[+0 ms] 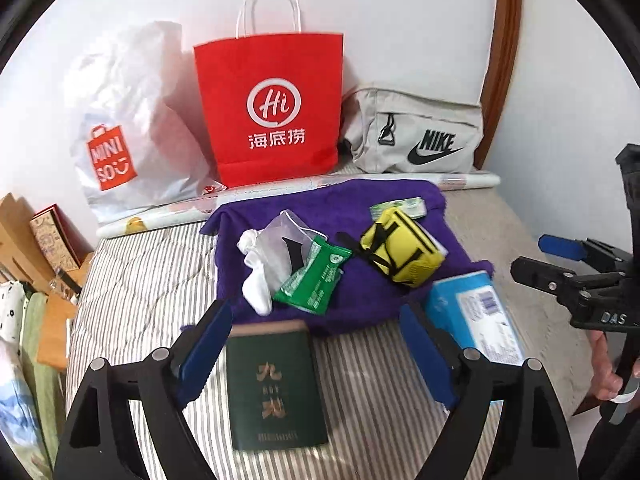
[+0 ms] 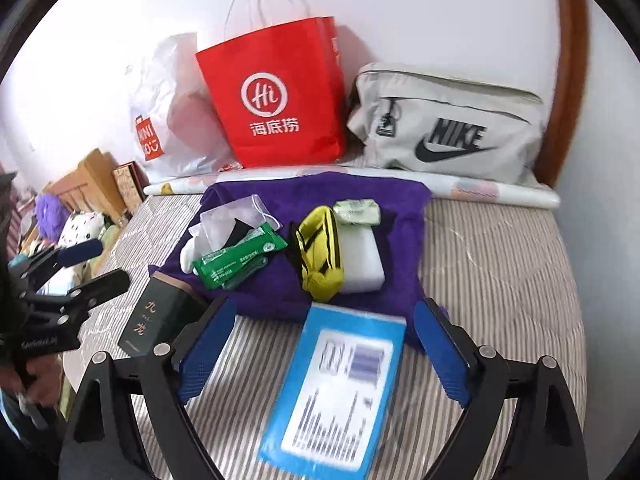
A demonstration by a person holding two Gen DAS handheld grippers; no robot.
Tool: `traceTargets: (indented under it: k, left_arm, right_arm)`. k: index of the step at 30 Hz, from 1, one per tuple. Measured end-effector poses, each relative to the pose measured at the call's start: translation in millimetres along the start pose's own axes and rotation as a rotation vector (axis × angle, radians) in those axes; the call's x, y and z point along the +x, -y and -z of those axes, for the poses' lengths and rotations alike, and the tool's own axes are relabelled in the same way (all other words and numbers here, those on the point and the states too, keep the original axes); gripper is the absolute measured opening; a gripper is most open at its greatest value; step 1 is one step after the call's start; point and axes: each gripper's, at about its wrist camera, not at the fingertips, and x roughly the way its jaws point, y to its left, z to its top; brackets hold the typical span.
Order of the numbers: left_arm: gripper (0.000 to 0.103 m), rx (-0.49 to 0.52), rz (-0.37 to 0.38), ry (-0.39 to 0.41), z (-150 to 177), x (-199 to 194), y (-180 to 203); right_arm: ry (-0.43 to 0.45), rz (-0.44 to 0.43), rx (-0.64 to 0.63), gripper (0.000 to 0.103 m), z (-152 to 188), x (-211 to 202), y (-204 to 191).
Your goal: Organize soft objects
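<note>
A purple cloth [image 1: 360, 208] lies spread on the striped bed [image 1: 140, 280]. On it are a white sock [image 1: 256, 292], a clear pouch [image 1: 276, 240], a green tissue pack [image 1: 316, 280], a yellow pouch [image 1: 400, 252] and a white block [image 2: 360, 256]. A dark green box [image 1: 272, 384] lies on the bed below my left gripper [image 1: 314, 314], which is open with nothing held. A blue packet [image 2: 340, 384] lies below my right gripper [image 2: 326, 310], also open and holding nothing. Each gripper shows at the edge of the other view: the right gripper [image 1: 528, 256] and the left gripper [image 2: 108, 264].
Against the wall stand a white Miniso plastic bag [image 1: 124, 128], a red paper bag [image 1: 272, 108] and a grey Nike bag [image 1: 416, 140]. A roll of printed paper [image 2: 480, 190] lies in front of them. Boxes and soft toys [image 2: 80, 220] crowd the left side.
</note>
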Motion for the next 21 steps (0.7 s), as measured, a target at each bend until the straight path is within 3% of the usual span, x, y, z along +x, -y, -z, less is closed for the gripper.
traceTargets:
  k: [5,13,21]
  left_arm:
    - [0.085,-0.017,0.006,0.038,15.3,-38.9,6.2]
    - [0.085,-0.079,-0.035,0.093,47.0,-92.0,17.1]
    - [0.085,-0.071,-0.064,0.118,87.6,-126.6,36.3]
  right_arm:
    - [-0.007,0.014,0.027,0.090,18.3,-31.6,-4.9]
    - [0.067,0.088,-0.013,0.090,58.6,-89.0,-26.4]
    - [0.127,0.078,-0.041,0.091,98.2,-132.7,-47.2]
